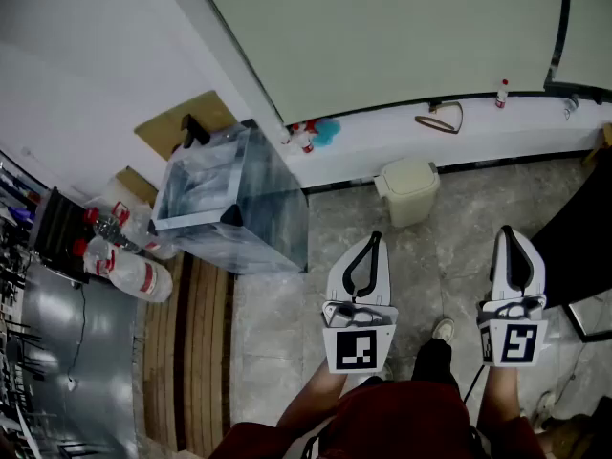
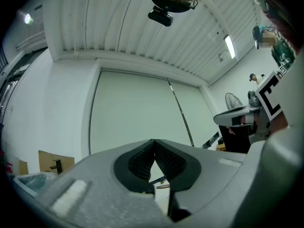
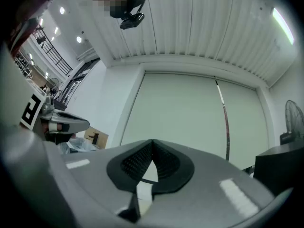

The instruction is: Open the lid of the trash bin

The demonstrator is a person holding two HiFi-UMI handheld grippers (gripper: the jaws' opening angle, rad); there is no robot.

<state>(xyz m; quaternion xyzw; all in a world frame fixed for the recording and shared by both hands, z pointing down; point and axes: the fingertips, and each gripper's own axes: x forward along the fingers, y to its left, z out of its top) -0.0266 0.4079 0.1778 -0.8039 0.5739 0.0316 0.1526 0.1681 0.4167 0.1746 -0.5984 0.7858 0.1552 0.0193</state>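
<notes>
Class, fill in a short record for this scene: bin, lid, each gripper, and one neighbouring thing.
Trash bin: small, beige, standing on the floor
Lid: down, closed
Left gripper: jaws together, empty, short of the bin
Right gripper: jaws together, empty, off to the bin's right
Neighbour: large bag-lined container, left of the bin

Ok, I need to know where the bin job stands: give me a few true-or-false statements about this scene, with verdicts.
1. The lid of the beige trash bin is down. True.
2. The left gripper grips the lid. False: its jaws are shut on nothing, clear of the bin.
3. The right gripper has its jaws together. True.
4. The bin stands on the wooden strip. False: it stands on the stone floor by the white ledge.
</notes>
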